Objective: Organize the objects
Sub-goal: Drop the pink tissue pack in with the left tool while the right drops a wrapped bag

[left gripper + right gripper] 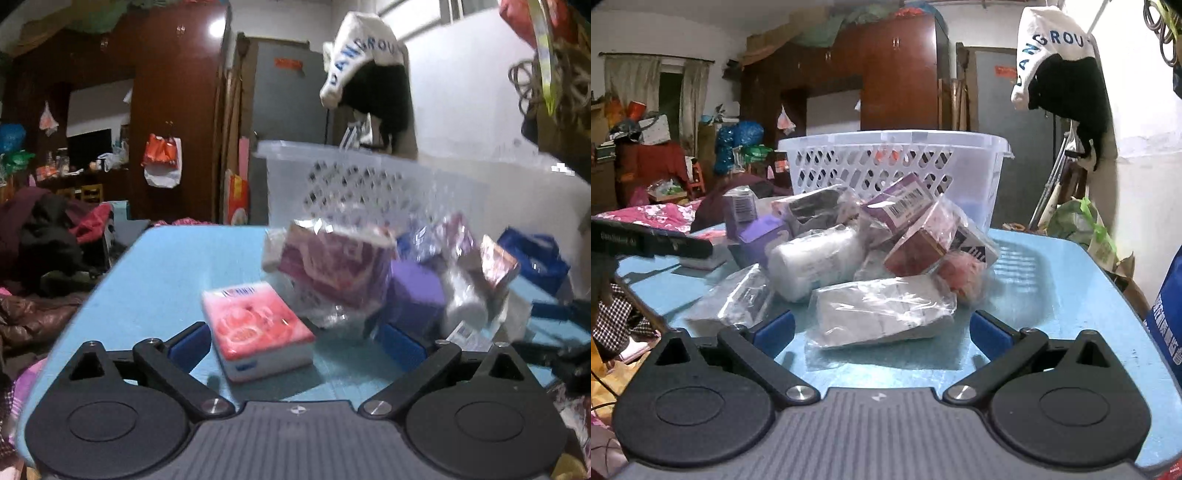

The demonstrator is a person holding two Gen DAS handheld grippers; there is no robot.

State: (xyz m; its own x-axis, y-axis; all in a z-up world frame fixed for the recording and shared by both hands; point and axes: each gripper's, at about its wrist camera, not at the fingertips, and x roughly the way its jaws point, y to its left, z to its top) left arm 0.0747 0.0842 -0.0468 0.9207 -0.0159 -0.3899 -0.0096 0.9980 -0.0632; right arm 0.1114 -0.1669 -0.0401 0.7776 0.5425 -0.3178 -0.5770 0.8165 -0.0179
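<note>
A pile of wrapped packets and boxes (871, 240) lies on the blue table (1052, 288) in front of a white perforated basket (886, 162). My left gripper (295, 339) is open and empty; a pink tissue pack (258, 325) lies on the table between its fingers. Behind it are a red wrapped box (336, 266) and a purple box (417, 291). The basket shows blurred in the left wrist view (362, 184). My right gripper (882, 328) is open and empty; a grey plastic-wrapped packet (882, 310) lies between its fingertips.
The other gripper's black arm (650, 240) reaches in over the table's left side. A blue bag (1167, 306) stands at the table's right edge. Clothes hang on the wall (1067, 85). A cluttered bed and wardrobe (897, 74) fill the room behind.
</note>
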